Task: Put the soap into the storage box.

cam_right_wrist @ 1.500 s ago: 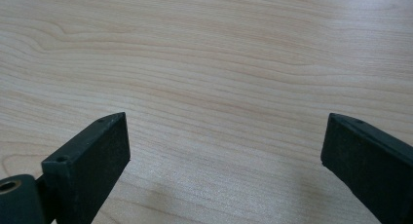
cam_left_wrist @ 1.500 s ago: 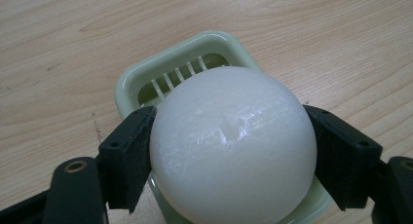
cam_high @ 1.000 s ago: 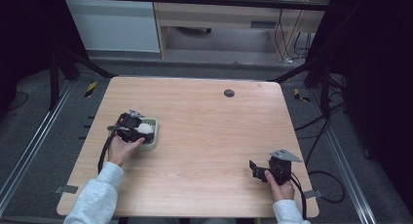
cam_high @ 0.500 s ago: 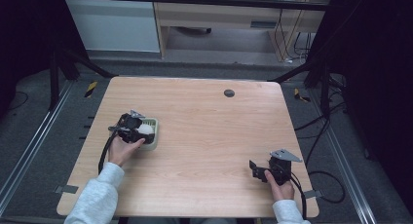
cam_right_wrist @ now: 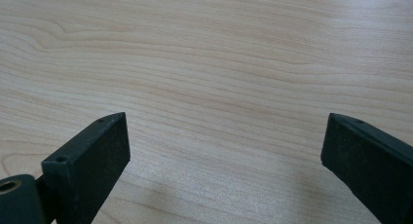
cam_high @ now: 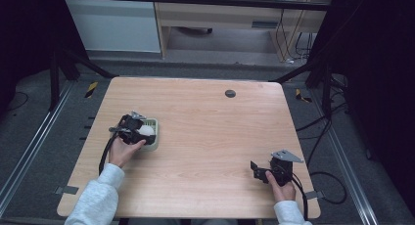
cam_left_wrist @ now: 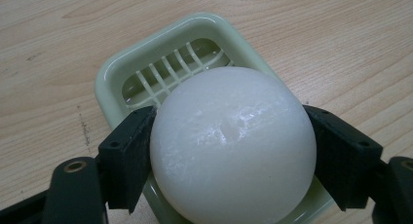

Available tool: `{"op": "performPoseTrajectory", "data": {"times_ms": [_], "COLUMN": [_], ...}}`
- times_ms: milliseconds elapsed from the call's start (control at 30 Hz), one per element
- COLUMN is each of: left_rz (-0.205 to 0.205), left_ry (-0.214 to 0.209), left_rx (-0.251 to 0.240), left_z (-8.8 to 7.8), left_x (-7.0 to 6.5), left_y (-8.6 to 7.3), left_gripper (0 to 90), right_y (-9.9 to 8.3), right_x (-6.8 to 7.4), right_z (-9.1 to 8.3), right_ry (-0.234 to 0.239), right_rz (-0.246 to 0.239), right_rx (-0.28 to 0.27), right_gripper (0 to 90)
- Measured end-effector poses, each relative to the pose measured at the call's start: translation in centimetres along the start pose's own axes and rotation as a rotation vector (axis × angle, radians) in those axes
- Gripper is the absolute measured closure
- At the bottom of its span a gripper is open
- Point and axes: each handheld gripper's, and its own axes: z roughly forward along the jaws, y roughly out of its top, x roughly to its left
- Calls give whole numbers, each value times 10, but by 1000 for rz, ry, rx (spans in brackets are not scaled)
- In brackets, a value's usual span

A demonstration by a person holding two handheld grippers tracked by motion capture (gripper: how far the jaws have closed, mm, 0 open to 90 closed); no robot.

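Left gripper view reveals the slotted tray (cam_left_wrist: pixel 117 73) beneath the clamped white ball (cam_left_wrist: pixel 231 146).

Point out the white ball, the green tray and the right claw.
white ball (cam_left_wrist: pixel 231 146), left gripper view, its front face.
green tray (cam_left_wrist: pixel 113 78), left gripper view, its rim corner.
right claw (cam_right_wrist: pixel 224 156), right gripper view, between its open tips.

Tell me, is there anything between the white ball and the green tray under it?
Nothing visible. The left gripper holds the white ball directly over the green tray, whose slatted bottom looks bare where it shows.
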Motion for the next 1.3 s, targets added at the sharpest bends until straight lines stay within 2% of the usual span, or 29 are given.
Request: {"op": "performPoseTrajectory", "data": {"times_ms": [233,333,500,667,833,900,1267,1300], "left_rz": [10,6,26,36,37,22,-8,-21], "left_ry": [1,2,-3,-10,-13,-16,-7,-7], "left_rx": [-24,-63,-98,-130,-151,-163,-176,-182], "left_z": [-3,-11,-24,-35,-46,-49,-57,-57], "left_x": [1,1,-4,-11,-16,-18,-23,-23], "left_y": [1,4,7,2,-11,-17,-60,-64], "left_gripper": [231,217,194,166,128,118,109,109], "right_y": [0,0,0,0,0,0,0,0], "right_x": [0,0,0,0,0,0,0,0], "right_z": [0,0,0,0,0,0,0,0], "right_ry": [0,1,1,-1,-1,-1,-4,-4], "right_rz": [-1,-1,-2,-4,-2,-3,0,0], "right_rx": [2,2,2,0,0,-1,1,0], "right_gripper": [41,41,41,41,41,41,41,40]}}
